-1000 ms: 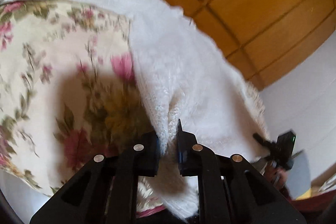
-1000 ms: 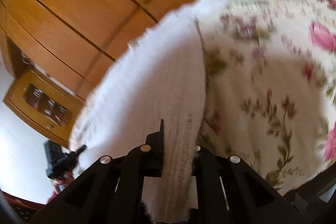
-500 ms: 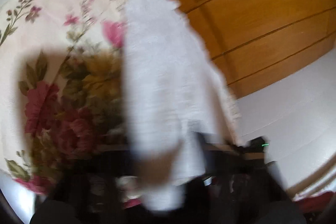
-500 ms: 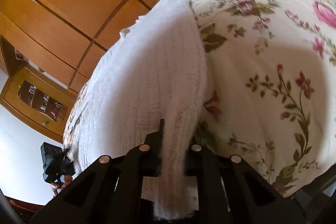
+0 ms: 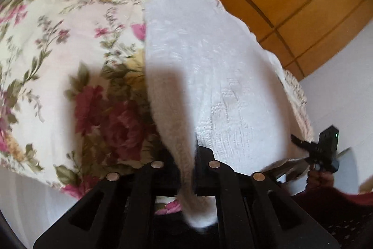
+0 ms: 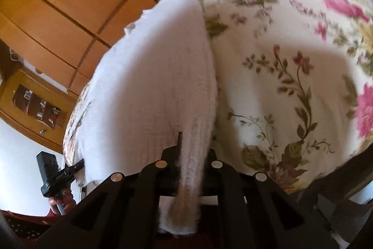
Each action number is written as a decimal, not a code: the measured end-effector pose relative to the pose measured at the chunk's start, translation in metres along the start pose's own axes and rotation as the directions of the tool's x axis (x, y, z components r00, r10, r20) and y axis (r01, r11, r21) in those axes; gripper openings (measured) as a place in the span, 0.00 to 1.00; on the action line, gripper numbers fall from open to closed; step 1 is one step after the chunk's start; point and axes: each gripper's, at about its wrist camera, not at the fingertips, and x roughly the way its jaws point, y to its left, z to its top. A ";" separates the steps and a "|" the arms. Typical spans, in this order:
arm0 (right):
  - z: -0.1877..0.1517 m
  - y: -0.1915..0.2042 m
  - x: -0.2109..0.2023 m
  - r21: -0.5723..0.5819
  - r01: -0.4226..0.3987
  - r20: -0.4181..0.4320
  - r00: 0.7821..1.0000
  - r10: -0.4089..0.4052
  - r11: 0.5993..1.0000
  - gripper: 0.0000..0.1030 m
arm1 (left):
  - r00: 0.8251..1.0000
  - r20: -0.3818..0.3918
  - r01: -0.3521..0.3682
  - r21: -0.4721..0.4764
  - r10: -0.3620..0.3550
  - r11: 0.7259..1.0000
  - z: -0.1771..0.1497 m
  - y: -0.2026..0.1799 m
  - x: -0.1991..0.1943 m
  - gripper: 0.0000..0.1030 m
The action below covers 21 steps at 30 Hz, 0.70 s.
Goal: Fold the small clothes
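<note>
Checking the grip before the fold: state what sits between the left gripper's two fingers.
In the left wrist view, a bunched edge of the white knit garment sits pinched in the left gripper, hanging below it.

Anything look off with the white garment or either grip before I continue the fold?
Nothing stands out. The white knit garment is clamped at an edge by the left tongs and right tongs, stretched over the floral bedspread.

The white knitted garment covers part of the flowery bedspread. Its pinched corner hangs down past the left gripper, out of sight. The right gripper's fingertips are buried in wool. Flowers look blurry.
</note>
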 end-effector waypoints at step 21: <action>0.119 0.105 0.081 -0.395 0.383 0.272 0.917 -0.291 0.835 0.75 | 0.906 0.292 -0.146 -0.462 0.306 0.875 0.088 0.096 -0.051 0.91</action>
